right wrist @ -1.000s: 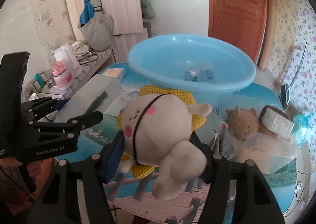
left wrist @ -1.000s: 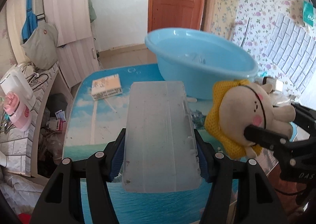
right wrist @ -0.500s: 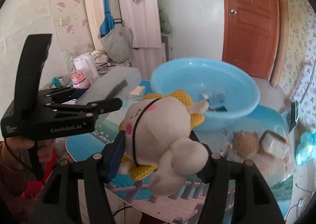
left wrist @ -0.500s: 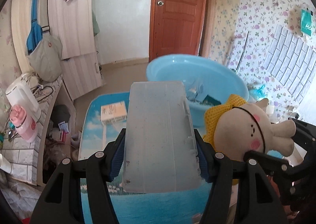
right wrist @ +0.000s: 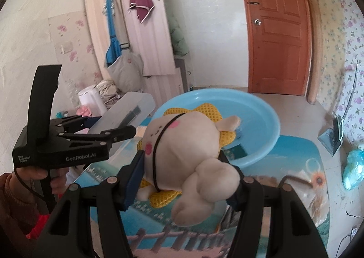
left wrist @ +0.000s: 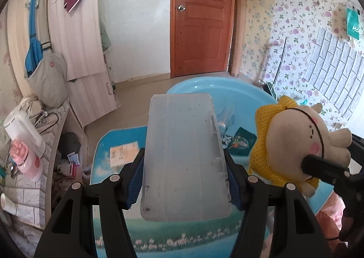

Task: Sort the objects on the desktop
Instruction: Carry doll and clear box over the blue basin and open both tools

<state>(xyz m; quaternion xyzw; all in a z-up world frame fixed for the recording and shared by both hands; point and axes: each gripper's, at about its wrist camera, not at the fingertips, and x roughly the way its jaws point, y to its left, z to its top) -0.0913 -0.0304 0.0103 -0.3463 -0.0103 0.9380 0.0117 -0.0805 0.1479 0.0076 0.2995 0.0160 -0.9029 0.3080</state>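
Observation:
My left gripper (left wrist: 184, 183) is shut on a translucent plastic box (left wrist: 184, 158), held high above the table with its far end over the blue basin (left wrist: 248, 96). The right gripper (right wrist: 184, 183) is shut on a cream plush toy with a yellow mesh collar (right wrist: 182, 142), also lifted clear of the table. In the left wrist view the plush toy (left wrist: 293, 142) hangs to the right of the box, pinched by the right gripper's fingers (left wrist: 323, 167). The right wrist view shows the left gripper (right wrist: 113, 133) and box (right wrist: 127, 112) at left, the basin (right wrist: 257, 121) beyond.
The basin holds a green packet (left wrist: 241, 142) and small items. A small printed box (left wrist: 124, 152) lies on the scenic-print table (left wrist: 182, 242). A cluttered shelf with a white appliance (left wrist: 20, 128) stands at left. A hand (right wrist: 34, 176) grips the left gripper's handle.
Both grippers have risen well above the table with their loads still held. The basin and table now sit lower and farther away in both views.

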